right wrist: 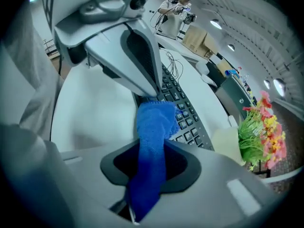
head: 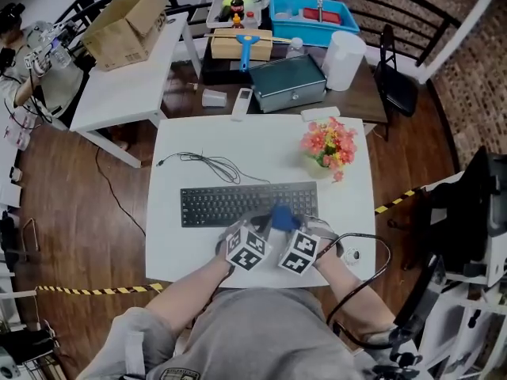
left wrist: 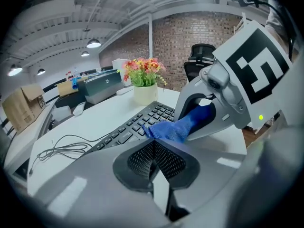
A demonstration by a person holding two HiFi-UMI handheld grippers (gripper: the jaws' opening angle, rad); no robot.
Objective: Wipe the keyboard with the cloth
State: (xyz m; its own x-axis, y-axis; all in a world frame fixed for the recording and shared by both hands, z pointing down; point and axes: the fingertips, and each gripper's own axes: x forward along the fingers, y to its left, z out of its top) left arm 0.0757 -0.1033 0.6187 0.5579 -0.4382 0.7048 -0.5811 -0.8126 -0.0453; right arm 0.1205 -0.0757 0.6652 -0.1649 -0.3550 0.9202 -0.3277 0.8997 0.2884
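Note:
A black keyboard [head: 238, 203] lies across the middle of the white table [head: 182, 244]. Both grippers sit side by side at its front right edge. My right gripper [right wrist: 154, 161] is shut on a blue cloth [right wrist: 153, 141], whose bunched free end rests on the keys [right wrist: 183, 113]. In the head view the cloth [head: 283, 215] shows just ahead of the two marker cubes. My left gripper [left wrist: 153, 158] has its mesh pads together with nothing between them; it hangs just left of the cloth [left wrist: 175, 128], above the keyboard's [left wrist: 137, 127] front edge. The right gripper's body [left wrist: 228, 91] fills that view's right side.
A pot of flowers [head: 328, 150] stands behind the keyboard's right end. The keyboard's cable [head: 207, 165] loops behind its left half. Past the table's far edge are a remote [head: 242, 103], a metal box [head: 287, 81], a white jug [head: 344, 60] and a cardboard box [head: 127, 26].

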